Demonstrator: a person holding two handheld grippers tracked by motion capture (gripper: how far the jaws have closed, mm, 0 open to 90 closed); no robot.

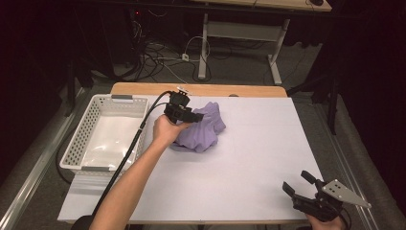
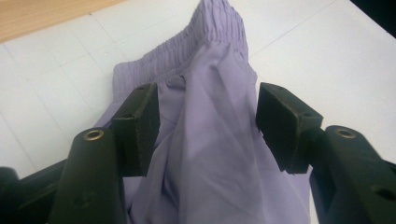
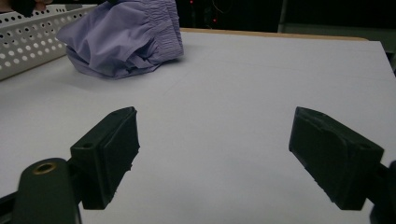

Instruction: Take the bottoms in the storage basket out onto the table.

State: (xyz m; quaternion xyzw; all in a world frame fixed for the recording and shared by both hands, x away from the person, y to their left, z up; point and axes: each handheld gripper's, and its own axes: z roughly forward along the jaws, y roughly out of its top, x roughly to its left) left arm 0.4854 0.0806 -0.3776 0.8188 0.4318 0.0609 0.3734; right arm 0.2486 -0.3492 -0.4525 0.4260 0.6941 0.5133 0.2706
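Beneath the left gripper (image 1: 191, 116) a crumpled lilac garment (image 1: 203, 128) is seen lying on the white desk (image 1: 249, 158), toward the far edge and just beside the white perforated basket (image 1: 107, 132). The gripper is held partly open: in the left gripper view a raised fold of the garment (image 2: 210, 121) stands between the two pads (image 2: 140, 126), the left pad being brushed by the cloth, while a sliver of desk is visible between the fold and the right pad, so the cloth is not pinched. To the left of this gripper little room is left before the basket wall; ahead of it the wooden far edge of the desk (image 1: 201, 89) lies near; to its right a wide bare stretch of desk is open. The right gripper (image 1: 302, 188) is held low at the near right corner of the desk, well apart from the garment, with its jaws spread wide and nothing between them; the right edge of the desk runs close beside it. From the high view the whole layout and both desk edges are given, along with the cable (image 1: 134, 143) trailing from the left gripper past the basket. By the left gripper view the gathered elastic waistband (image 2: 210, 28) and the gap at the right pad are revealed, which cannot be made out from above. In the right gripper view the garment (image 3: 123, 37) is shown far ahead and to the left, next to the basket wall (image 3: 28, 39), with bare desk in between.
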